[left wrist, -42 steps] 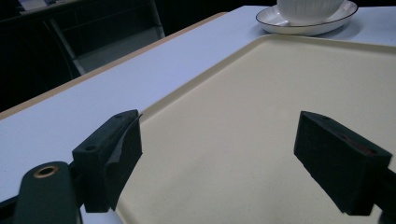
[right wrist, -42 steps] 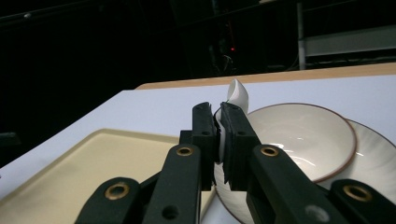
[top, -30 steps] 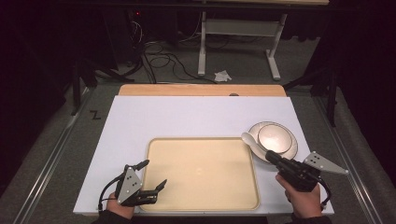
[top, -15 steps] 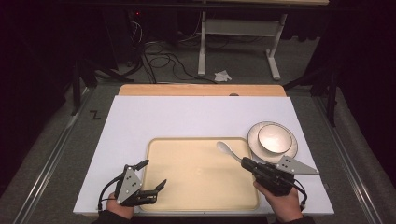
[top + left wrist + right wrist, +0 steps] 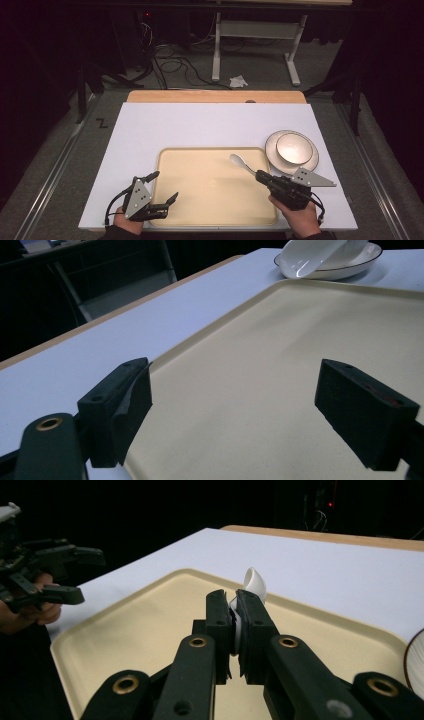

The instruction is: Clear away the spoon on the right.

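The right gripper [image 5: 261, 175] is clamped on a white spoon [image 5: 239, 161] over the beige tray's [image 5: 210, 220] right edge — its handle hidden between the jaws. The left gripper [image 5: 160, 189] gapes empty at the tray's left edge (plate [image 5: 345, 267] partly cut off).

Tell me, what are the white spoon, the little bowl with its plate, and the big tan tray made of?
White glossy spoon: probably glazed ceramic, though it could be plastic. Round white bowl on its dark-rimmed plate: likely glazed ceramic, given the bright highlights. Beige rectangular tray: looks like matte moulded plastic, with rounded corners and no shine.
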